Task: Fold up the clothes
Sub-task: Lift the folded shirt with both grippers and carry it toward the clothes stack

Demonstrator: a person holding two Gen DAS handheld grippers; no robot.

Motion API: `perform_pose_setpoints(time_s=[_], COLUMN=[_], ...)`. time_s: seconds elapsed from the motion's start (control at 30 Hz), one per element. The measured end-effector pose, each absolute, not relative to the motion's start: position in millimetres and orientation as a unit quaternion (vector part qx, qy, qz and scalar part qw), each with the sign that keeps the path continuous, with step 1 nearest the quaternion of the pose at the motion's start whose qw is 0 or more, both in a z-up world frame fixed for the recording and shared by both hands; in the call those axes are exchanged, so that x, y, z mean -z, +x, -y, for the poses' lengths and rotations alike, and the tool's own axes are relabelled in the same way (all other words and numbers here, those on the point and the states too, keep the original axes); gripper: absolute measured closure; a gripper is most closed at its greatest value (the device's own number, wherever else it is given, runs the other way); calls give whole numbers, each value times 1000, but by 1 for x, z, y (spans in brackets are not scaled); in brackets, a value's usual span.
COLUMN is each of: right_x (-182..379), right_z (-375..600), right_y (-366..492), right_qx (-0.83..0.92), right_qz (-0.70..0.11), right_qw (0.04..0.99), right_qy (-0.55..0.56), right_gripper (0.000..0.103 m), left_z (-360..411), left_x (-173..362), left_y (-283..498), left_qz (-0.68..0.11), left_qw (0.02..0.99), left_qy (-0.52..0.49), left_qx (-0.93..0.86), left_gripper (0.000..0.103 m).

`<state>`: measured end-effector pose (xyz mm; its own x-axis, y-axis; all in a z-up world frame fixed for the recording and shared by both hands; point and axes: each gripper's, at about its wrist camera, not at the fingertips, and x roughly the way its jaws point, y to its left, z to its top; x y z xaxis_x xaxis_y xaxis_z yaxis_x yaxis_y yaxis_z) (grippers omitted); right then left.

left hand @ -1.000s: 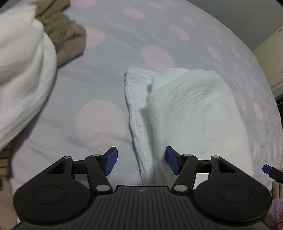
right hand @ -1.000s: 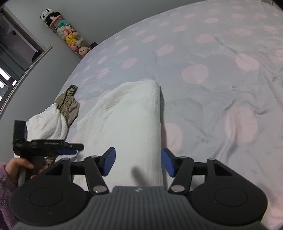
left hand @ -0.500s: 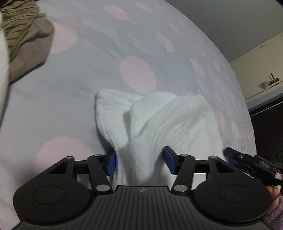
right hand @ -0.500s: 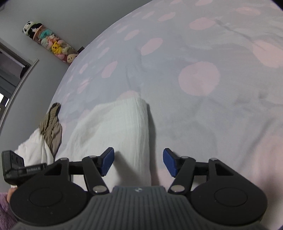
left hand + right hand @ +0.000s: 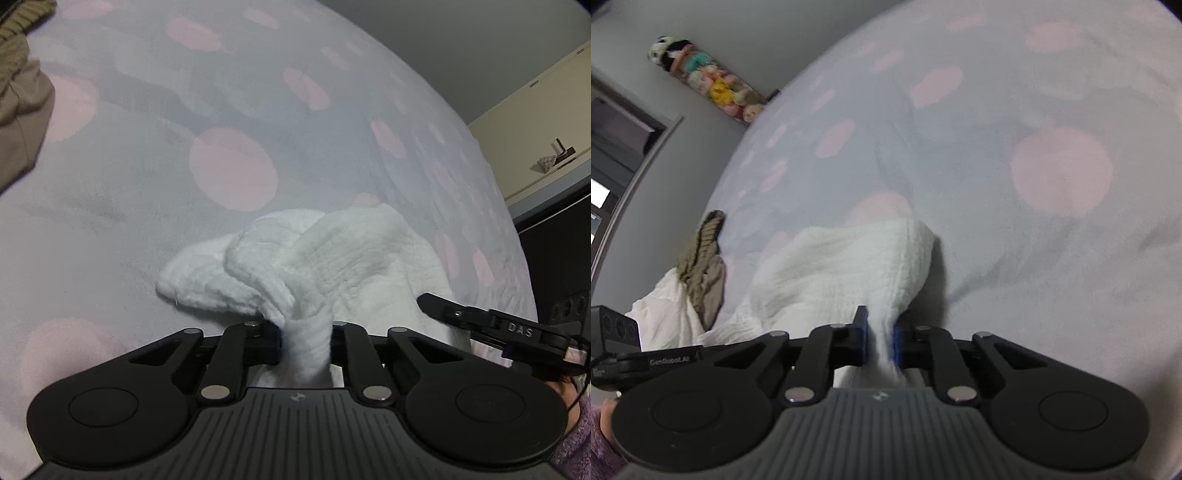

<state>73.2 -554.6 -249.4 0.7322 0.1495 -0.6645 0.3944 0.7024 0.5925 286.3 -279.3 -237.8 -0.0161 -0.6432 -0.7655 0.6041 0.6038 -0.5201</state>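
Note:
A folded white textured garment (image 5: 332,266) lies on the bed; it also shows in the right wrist view (image 5: 842,269). My left gripper (image 5: 304,341) is shut on its near end, and the cloth bunches up between the fingers. My right gripper (image 5: 881,338) is shut on the garment's other near corner, with white cloth pinched between the blue pads (image 5: 897,345). The right gripper's body (image 5: 498,326) shows at the right of the left wrist view, close beside the garment.
The bed has a grey sheet with pink dots (image 5: 232,173). A pile of white and brown clothes (image 5: 698,280) lies to the left; its brown part (image 5: 18,110) shows at the left wrist view's edge. Plush toys (image 5: 709,81) hang on the wall. A cream cabinet (image 5: 535,133) stands beyond the bed.
Both grippers were open around the garment's near end; both have now closed on it, bunching the cloth. Both views have moved in closer and lower.

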Motion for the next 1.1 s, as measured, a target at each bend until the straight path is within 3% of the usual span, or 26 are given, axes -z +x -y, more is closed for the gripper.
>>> perform_pose_setpoints(time_s=[0.6, 1.1], right_x=[90, -43], right_z=[520, 544], right_y=[-82, -282], right_qx=[102, 231], right_qz=[-168, -45], right_qw=[946, 962], right_qy=[257, 140], right_gripper=[90, 90], left_z=[263, 334], left_x=[52, -70], left_y=[155, -9], left_qz=[-332, -179], left_qw=[758, 676], left_qy=[12, 36], left_qx=[562, 714], left_gripper=[94, 94])
